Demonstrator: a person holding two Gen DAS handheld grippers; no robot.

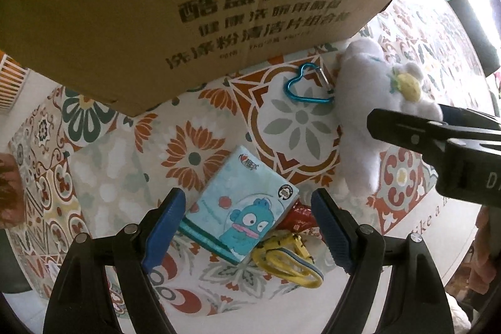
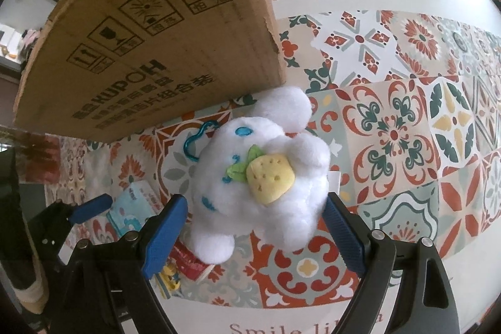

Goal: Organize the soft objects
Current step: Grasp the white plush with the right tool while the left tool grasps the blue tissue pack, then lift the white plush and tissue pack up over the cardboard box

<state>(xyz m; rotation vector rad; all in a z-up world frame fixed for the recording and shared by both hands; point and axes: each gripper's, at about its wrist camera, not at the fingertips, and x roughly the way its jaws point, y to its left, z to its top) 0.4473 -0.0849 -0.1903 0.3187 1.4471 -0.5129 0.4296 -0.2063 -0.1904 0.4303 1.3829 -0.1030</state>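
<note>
Brown cardboard box (image 1: 141,5) stands at the back left of the tabletop (image 2: 407,130) with its flowery cloth. In front of it, the left hand-held gripper (image 1: 247,224) hangs spread wide over a light blue tissue pack (image 1: 241,205), not touching it. A yellow hair clip (image 1: 288,262) and a red wrapper (image 1: 297,216) lie beside the pack. To the right, a blue heart clip (image 1: 305,83) lies next to the white plush toy (image 2: 266,177). The right hand-held gripper (image 2: 253,233) is spread around the toy, not squeezing it.
</note>
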